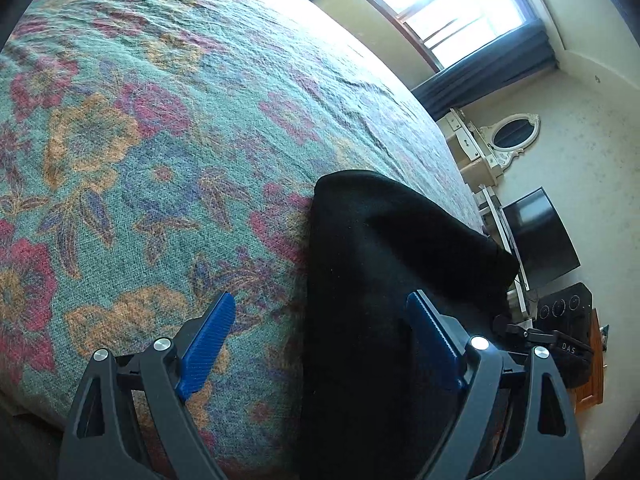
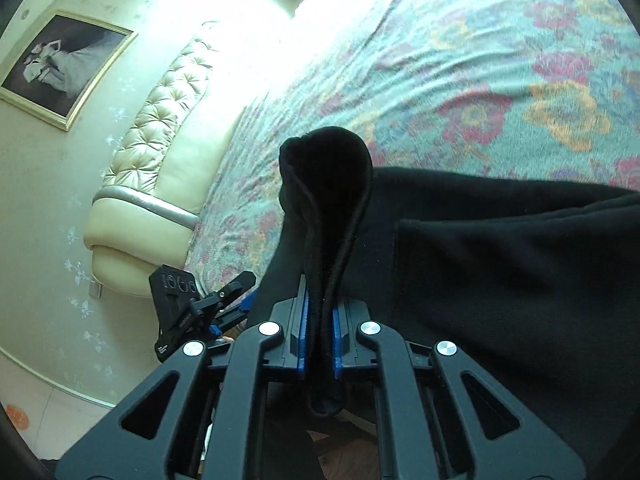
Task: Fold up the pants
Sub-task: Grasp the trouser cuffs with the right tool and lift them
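Black pants (image 1: 400, 232) lie on a floral bed cover, a rounded folded end pointing up the bed. My left gripper (image 1: 320, 300) is open just above the bed. Its left blue pad (image 1: 208, 344) hangs over the bare cover and its right pad (image 1: 432, 340) over the black cloth, with nothing pinched. In the right wrist view my right gripper (image 2: 320, 312) is shut on a doubled fold of the pants (image 2: 520, 280). The pinched cloth stands up in a loop (image 2: 328, 168) beyond the pads. The rest of the garment spreads off to the right.
The floral bed cover (image 1: 140, 140) fills most of both views. A cream tufted headboard (image 2: 152, 152) and a framed picture (image 2: 64, 68) stand at the left. Beyond the bed's edge are a window with dark curtains (image 1: 480, 76), a vanity mirror (image 1: 514, 134) and a dark screen (image 1: 540, 236).
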Available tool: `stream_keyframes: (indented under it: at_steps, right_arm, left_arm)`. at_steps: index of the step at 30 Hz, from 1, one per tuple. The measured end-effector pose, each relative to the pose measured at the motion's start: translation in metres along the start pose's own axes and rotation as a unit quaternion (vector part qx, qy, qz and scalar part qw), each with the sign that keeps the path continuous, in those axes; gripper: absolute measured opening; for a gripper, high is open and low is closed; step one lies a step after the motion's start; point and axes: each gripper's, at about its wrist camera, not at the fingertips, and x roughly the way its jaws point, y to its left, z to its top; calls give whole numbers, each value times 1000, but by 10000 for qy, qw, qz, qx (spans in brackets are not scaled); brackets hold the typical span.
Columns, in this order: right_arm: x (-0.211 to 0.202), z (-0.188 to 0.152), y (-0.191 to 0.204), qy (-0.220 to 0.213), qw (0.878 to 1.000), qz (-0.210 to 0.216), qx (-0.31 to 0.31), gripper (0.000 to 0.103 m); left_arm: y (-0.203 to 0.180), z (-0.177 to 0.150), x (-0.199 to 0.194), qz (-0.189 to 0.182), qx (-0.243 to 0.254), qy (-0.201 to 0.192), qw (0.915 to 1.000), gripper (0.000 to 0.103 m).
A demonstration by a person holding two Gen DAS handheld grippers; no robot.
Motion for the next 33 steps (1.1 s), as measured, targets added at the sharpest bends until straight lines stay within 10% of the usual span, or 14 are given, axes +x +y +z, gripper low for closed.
stream_keyframes:
  at_steps: [12,26,33]
  right_arm:
    - [-134,-2,-66,-619,9946,-789,266,8]
    - [-129,-26,-155,-429,9909,-702,1062,10]
    - [-153,-43,-147,-457,9927,-296,1078,62]
  left_arm:
    - [-72,-8,31,-529,466,395,9967,86]
    - [-96,-44,85,-213,798,979,9918,86]
    - [-88,-42,76,-329,734,1030,9914,86]
